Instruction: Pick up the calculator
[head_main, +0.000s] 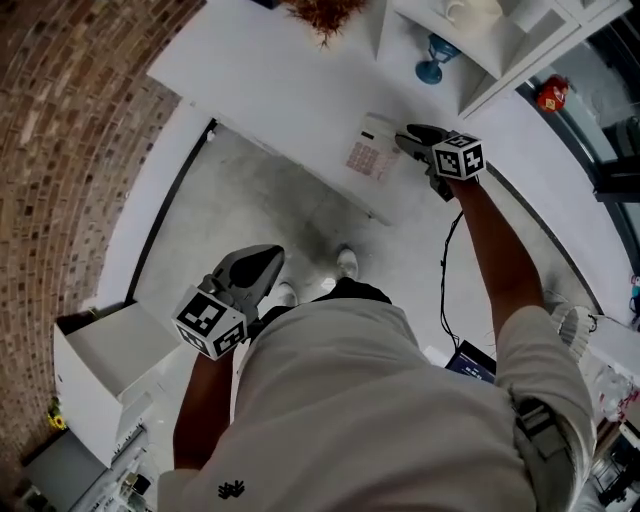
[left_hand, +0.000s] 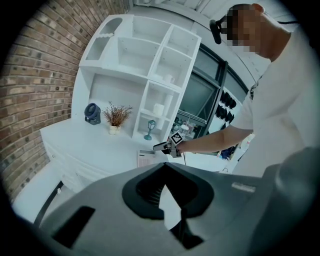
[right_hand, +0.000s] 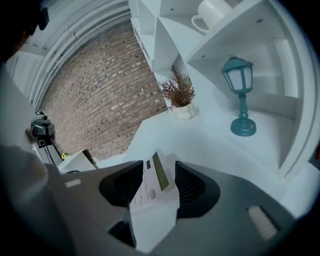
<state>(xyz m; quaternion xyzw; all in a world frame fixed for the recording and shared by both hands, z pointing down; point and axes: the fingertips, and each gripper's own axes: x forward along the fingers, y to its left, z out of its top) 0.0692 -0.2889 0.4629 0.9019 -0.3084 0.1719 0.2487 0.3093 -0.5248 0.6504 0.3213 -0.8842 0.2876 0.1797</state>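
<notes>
Right gripper view shows the calculator (right_hand: 152, 181) lying flat on the white counter (right_hand: 215, 150). It sits directly between the jaws of the right gripper (right_hand: 159, 174), which stand wide apart with neither pad pressing on it. Ahead of those jaws stands a potted dried plant (right_hand: 180, 96). To its right a teal lantern (right_hand: 241, 100) stands in a shelf unit (right_hand: 280, 55), with a mug (right_hand: 212, 14) one shelf higher. The left gripper (head_main: 262, 262) hangs well back from the counter, over the floor. Its jaws are a narrow gap apart and hold nothing.
</notes>
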